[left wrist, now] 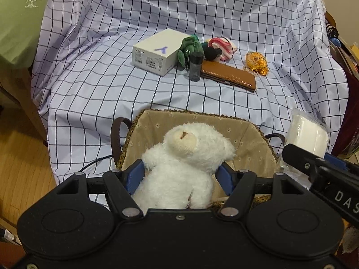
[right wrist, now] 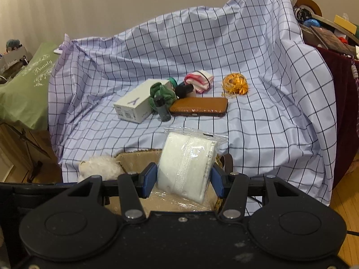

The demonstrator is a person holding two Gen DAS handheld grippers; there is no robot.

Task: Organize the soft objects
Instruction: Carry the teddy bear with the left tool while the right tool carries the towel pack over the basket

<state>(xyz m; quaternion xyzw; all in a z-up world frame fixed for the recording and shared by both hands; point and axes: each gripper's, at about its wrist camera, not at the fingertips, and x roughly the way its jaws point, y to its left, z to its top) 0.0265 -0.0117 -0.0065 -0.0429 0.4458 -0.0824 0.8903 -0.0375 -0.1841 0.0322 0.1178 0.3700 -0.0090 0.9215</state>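
Observation:
My left gripper (left wrist: 179, 174) is shut on a white plush bear (left wrist: 186, 157), which hangs above a woven basket (left wrist: 253, 139) with a tan lining. My right gripper (right wrist: 182, 179) is shut on a clear bag of white padding (right wrist: 188, 163), also over the basket (right wrist: 134, 157). In the left wrist view the bag (left wrist: 307, 134) and the right gripper show at the right edge. The bear (right wrist: 98, 168) appears at the lower left of the right wrist view. Farther back on the checked sheet (left wrist: 112, 85) lie a green plush toy (left wrist: 189, 49), a pink striped cloth (left wrist: 221, 47) and an orange tasselled ball (left wrist: 255, 62).
A white box (left wrist: 154, 52), a dark grey bottle (left wrist: 195, 67), a brown case (left wrist: 228, 77) and a black round object (left wrist: 211, 52) lie among the soft things. A green cushion (left wrist: 20, 22) lies at the left, cluttered shelves (right wrist: 325, 29) at the right, wooden floor (left wrist: 20, 174) below.

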